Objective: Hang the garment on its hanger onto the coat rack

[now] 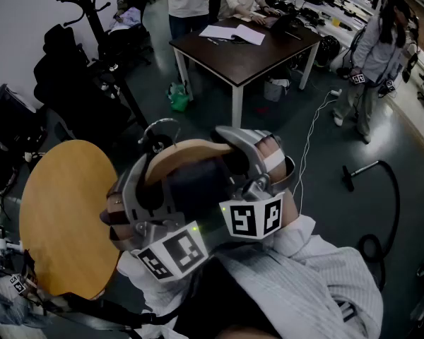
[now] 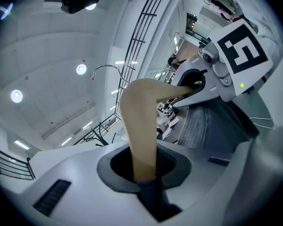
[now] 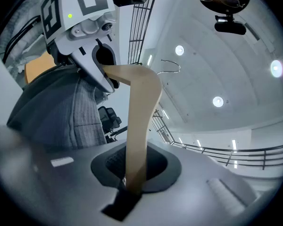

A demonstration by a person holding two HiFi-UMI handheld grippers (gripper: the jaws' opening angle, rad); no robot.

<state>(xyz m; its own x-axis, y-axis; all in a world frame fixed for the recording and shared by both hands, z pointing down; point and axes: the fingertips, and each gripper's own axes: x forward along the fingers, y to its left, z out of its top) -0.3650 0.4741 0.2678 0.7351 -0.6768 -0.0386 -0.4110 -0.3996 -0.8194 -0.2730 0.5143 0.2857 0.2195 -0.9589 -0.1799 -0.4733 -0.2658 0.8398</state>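
My left gripper (image 1: 132,189) and right gripper (image 1: 258,159) each clamp an arm of the hanger (image 1: 187,154), mid-carry I reckon; next its hook (image 1: 160,124), beyond the jaws, needs lifting onto the coat rack (image 1: 92,16).

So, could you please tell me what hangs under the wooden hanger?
A dark garment hangs under the wooden hanger, whose arms the left tool and right tool each clamp. The garment's lower part is covered by the tools and the person's sleeve.

The round wooden surface (image 1: 63,217) stands on a grey floor (image 1: 325,214), where a white cable (image 1: 309,138) and a black hose (image 1: 400,196) lie.
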